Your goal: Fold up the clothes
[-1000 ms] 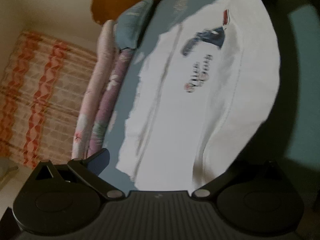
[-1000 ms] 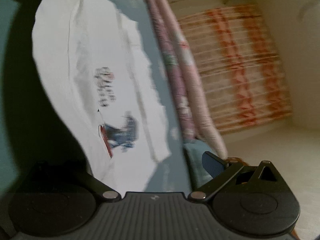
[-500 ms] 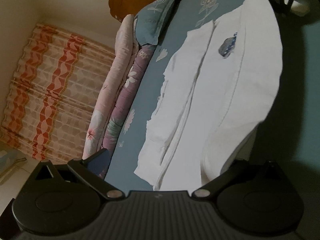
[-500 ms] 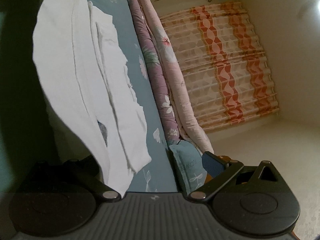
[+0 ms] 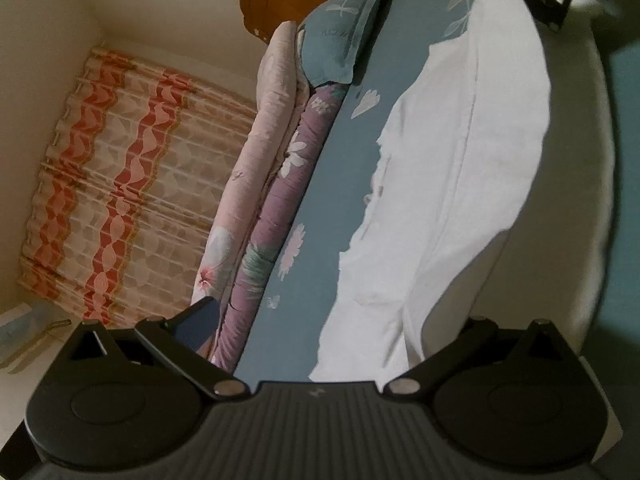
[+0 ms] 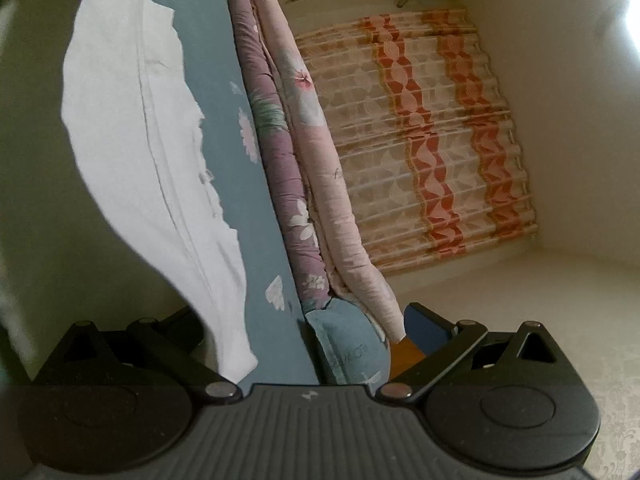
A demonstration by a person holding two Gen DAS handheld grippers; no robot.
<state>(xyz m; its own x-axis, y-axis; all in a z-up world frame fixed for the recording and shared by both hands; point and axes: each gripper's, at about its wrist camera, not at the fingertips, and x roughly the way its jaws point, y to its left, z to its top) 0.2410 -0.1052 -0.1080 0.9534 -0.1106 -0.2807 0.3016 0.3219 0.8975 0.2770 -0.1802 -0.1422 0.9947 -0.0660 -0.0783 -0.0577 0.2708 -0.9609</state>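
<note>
Ahead, white shirt [image 5: 452,184] drapes beside left claw [image 5: 332,332].

Pale lettering on blue pillow [image 6: 352,354], partly legible "ROW…", same pillow [image 5: 340,36] blurred, nothing else readable

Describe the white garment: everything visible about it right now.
The white garment is plain, soft-looking knit cloth with stitched seam lines running along its length. No print shows on the visible side. It lies partly on the blue floral bedsheet, its ragged-looking edge resting there, while the other side rises and drapes toward the cameras. In the right wrist view the garment hangs close over the gripper's left-side finger; whether either gripper clamps it cannot be told.
</note>
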